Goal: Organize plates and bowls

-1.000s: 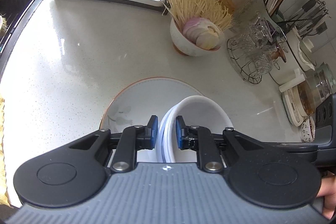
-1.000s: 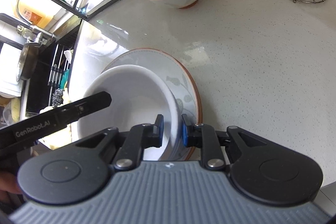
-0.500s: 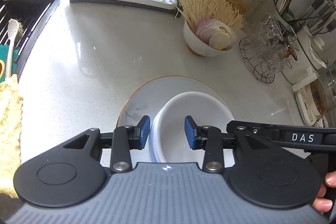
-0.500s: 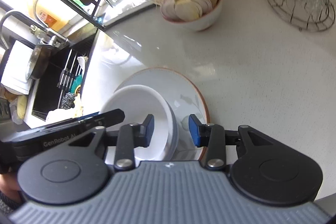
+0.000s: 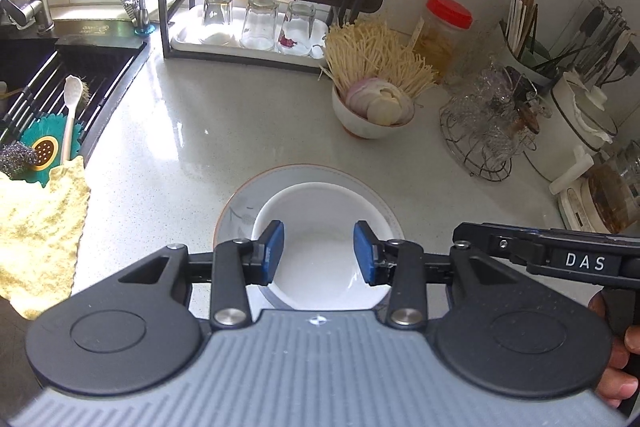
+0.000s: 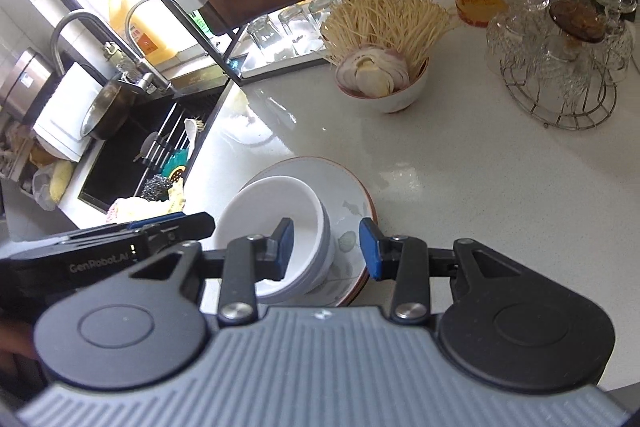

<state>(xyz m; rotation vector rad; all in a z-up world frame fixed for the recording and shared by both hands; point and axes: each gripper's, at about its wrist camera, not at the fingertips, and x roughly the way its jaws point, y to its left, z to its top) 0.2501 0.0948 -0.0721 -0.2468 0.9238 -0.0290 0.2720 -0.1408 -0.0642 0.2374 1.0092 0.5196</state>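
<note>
Presently: white bowls [image 5: 324,251], nested, seated in the middle of a brown-rimmed plate [image 5: 240,207] on the counter [image 5: 168,131]. Left gripper [image 5: 319,253]: jaws apart, holding nothing, bowls below and just ahead. Right gripper [image 6: 327,247]: jaws apart, holding nothing, straddling the near bowl wall from above without contact. Neither is clearly nearer. A round stack, so no long axis.

White bowl [image 5: 320,247] upright, empty, nested in a second one. Stack sits on brown-rimmed plate [image 5: 340,175] with grey motif, flat on bench [image 5: 180,131].
</note>
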